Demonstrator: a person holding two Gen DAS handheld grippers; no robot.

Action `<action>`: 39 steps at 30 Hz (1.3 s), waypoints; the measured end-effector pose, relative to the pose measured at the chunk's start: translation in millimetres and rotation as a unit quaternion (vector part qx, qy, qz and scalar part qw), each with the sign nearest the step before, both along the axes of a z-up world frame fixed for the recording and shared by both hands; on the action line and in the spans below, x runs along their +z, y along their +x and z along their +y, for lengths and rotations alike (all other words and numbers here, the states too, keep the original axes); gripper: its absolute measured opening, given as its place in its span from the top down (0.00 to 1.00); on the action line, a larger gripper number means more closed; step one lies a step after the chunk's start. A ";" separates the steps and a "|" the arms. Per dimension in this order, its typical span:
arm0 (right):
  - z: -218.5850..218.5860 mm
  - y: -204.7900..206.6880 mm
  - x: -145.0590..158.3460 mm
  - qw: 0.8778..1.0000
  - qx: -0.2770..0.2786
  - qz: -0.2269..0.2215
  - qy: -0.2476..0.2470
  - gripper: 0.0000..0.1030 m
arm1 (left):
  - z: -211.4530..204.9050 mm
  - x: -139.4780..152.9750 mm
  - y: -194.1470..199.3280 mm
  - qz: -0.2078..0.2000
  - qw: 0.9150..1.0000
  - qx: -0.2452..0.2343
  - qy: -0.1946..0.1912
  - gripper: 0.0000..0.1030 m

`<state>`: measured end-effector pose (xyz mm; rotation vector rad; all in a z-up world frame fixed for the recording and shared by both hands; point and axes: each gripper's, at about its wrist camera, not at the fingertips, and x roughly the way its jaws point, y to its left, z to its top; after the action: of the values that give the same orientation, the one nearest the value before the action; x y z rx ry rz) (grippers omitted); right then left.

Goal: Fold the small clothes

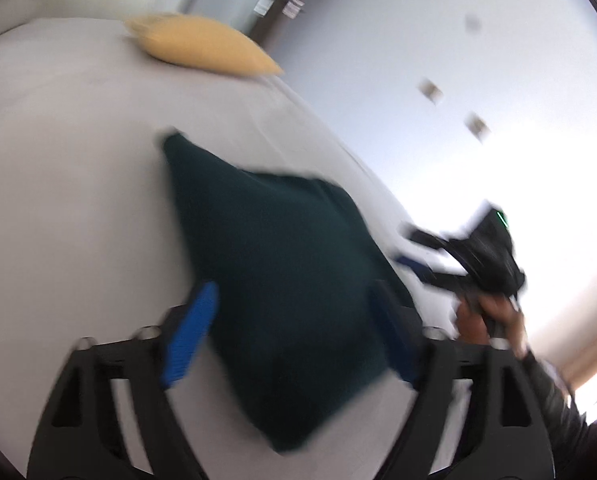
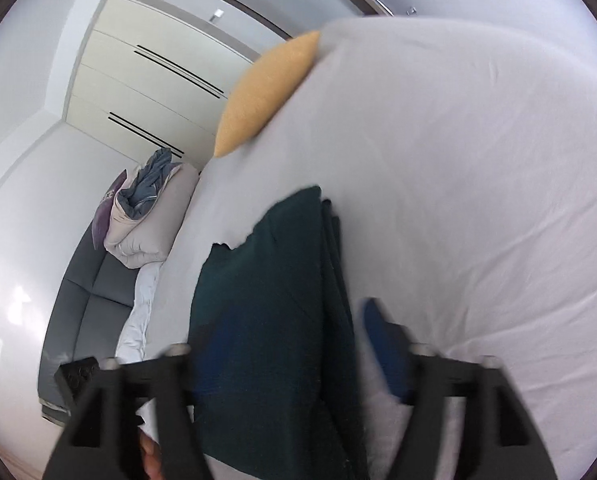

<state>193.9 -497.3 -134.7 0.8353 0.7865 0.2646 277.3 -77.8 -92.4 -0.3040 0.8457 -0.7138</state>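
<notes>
Both tongs, left gripper [image 1: 294,336] and right gripper [image 2: 294,356], gape apart over the folded dark green cloth [image 1: 274,272] on the white bed [image 1: 66,160].

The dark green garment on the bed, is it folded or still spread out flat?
Folded. The dark green garment lies on the white bed as a compact block, with stacked layer edges showing along its right side.

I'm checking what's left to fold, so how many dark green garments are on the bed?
1. The dark green garment lies folded on the white bed, nearer than the yellow pillow. More clothes may lie outside both views.
</notes>
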 end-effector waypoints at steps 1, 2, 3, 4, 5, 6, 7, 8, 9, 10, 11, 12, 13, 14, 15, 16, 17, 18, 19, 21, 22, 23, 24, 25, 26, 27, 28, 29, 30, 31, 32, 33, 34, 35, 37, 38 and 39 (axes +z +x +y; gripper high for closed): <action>3.6 3.9 0.0 1.000 0.010 0.006 -0.004 0.27 | 4.0 -3.6 8.6 0.013 1.000 0.011 0.002 0.13; 7.6 9.3 -3.9 0.999 0.023 0.020 -0.008 0.27 | 4.3 -11.3 20.1 0.034 0.999 0.012 0.007 0.13; 13.3 15.8 -9.3 0.999 0.034 0.037 -0.012 0.27 | 2.9 -17.9 27.4 0.050 0.999 0.011 0.013 0.13; 14.3 18.0 -14.5 0.998 0.039 0.047 -0.013 0.28 | -0.8 -27.1 36.2 0.071 0.997 0.010 0.022 0.13; 15.3 22.1 -21.4 0.997 0.041 0.063 -0.013 0.31 | -3.7 -33.7 43.1 0.089 0.996 0.009 0.029 0.13; 17.8 25.8 -27.9 0.996 0.044 0.072 -0.009 0.39 | -7.0 -40.5 49.4 0.106 0.994 0.006 0.034 0.13; 21.9 30.3 -33.9 0.996 0.051 0.078 -0.001 0.42 | -13.0 -47.6 55.3 0.126 0.992 -0.002 0.032 0.13; 25.5 33.6 -38.3 0.995 0.057 0.081 0.002 0.48 | -16.3 -51.3 58.6 0.136 0.990 -0.010 0.025 0.13; 29.6 36.4 -40.4 0.995 0.063 0.083 -0.001 0.53 | -21.9 -56.3 62.6 0.149 0.988 -0.018 0.022 0.13; 32.9 39.2 -41.6 0.994 0.069 0.086 -0.006 0.56 | -27.0 -59.0 65.5 0.153 0.988 -0.022 0.028 0.14; 34.5 42.1 -42.6 0.993 0.074 0.089 -0.005 0.63 | -29.4 -59.4 66.9 0.152 0.988 -0.025 0.028 0.20; 34.2 43.7 -43.4 0.993 0.075 0.092 -0.005 0.68 | -30.4 -59.9 68.4 0.156 0.987 -0.029 0.020 0.27; 34.0 43.7 -43.7 0.993 0.075 0.093 -0.006 0.70 | -30.3 -62.1 71.7 0.171 0.985 -0.030 0.011 0.35; 34.5 42.2 -41.8 0.993 0.075 0.090 -0.010 0.72 | -28.4 -61.4 70.0 0.174 0.984 -0.025 0.005 0.38; 36.1 40.9 -38.6 0.993 0.074 0.087 -0.019 0.74 | -26.9 -60.6 69.3 0.173 0.985 -0.025 0.004 0.45; 38.6 35.5 -33.1 0.993 0.073 0.082 -0.032 0.74 | -24.8 -59.4 68.2 0.168 0.985 -0.027 0.006 0.52; 40.3 33.4 -28.6 0.994 0.072 0.078 -0.040 0.75 | -22.8 -58.4 67.7 0.165 0.986 -0.028 0.006 0.57; 43.6 31.1 -23.6 0.994 0.070 0.074 -0.048 0.75 | -19.8 -56.2 66.2 0.166 0.986 -0.029 0.004 0.59; 47.9 27.4 -16.0 0.994 0.067 0.067 -0.053 0.76 | -17.2 -54.1 64.9 0.167 0.986 -0.027 0.002 0.61; 53.6 20.3 -3.5 0.995 0.065 0.056 -0.056 0.76 | -12.4 -44.9 55.9 0.165 0.986 -0.027 0.006 0.62; 58.8 14.0 6.1 0.995 0.067 0.048 -0.059 0.77 | -7.2 -36.9 49.1 0.160 0.987 -0.029 0.007 0.63; 65.9 7.7 16.0 0.995 0.072 0.041 -0.064 0.77 | -3.2 -28.9 44.3 0.154 0.988 -0.030 0.008 0.63; 74.7 -1.6 27.7 0.994 0.078 0.030 -0.067 0.77 | 4.5 -18.3 36.2 0.144 0.989 -0.029 0.009 0.63; 81.0 -7.2 35.2 0.994 0.082 0.023 -0.065 0.78 | 17.0 -6.6 26.2 0.135 0.990 -0.027 0.008 0.63; 86.4 -15.7 43.2 0.994 0.087 0.015 -0.057 0.78 | 25.2 1.7 18.6 0.132 0.991 -0.026 0.006 0.63; 94.7 -24.7 50.3 0.994 0.094 0.006 -0.050 0.78 | 38.1 12.1 9.5 0.128 0.991 -0.025 0.004 0.63; 106.9 -35.0 57.2 0.993 0.105 -0.003 -0.046 0.78 | 54.3 23.7 -2.7 0.118 0.993 -0.024 0.007 0.63; 116.9 -43.2 60.9 0.993 0.113 -0.008 -0.041 0.78 | 64.2 30.8 -13.3 0.110 0.994 -0.023 0.012 0.63; 129.6 -52.6 63.0 0.992 0.124 -0.013 -0.034 0.78 | 77.2 38.6 -26.2 0.099 0.995 -0.021 0.019 0.62; 139.2 -58.1 63.1 0.991 0.132 -0.014 -0.034 0.78 | 90.0 43.9 -39.2 0.091 0.995 -0.018 0.028 0.62; 152.9 -66.4 60.7 0.989 0.143 -0.015 -0.036 0.78 | 103.8 47.0 -52.3 0.086 0.996 -0.012 0.036 0.62; 165.9 -75.0 52.5 0.988 0.151 -0.008 -0.024 0.78 | 119.1 47.2 -66.7 0.084 0.995 -0.005 0.045 0.62; 174.5 -81.2 42.7 0.988 0.155 0.002 -0.010 0.78 | 133.5 44.0 -78.3 0.084 0.995 0.000 0.051 0.62; 181.5 -86.3 35.0 0.987 0.158 0.009 -0.006 0.78 | 141.4 39.6 -88.7 0.086 0.995 0.003 0.053 0.62; 195.5 -99.2 12.0 0.987 0.160 0.030 0.000 0.79 | 161.8 15.5 -110.9 0.109 0.993 0.011 0.053 0.62; 197.2 -104.3 -0.2 0.987 0.155 0.042 0.013 0.79 | 164.2 3.3 -120.0 0.115 0.992 0.012 0.056 0.62; 197.9 -108.9 -13.5 0.987 0.149 0.055 0.018 0.79 | 168.3 -14.1 -128.5 0.125 0.990 0.015 0.060 0.61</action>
<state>84.9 -299.4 -148.2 0.7700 1.0135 0.5028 148.8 90.4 -106.5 -0.3008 1.1153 -0.6006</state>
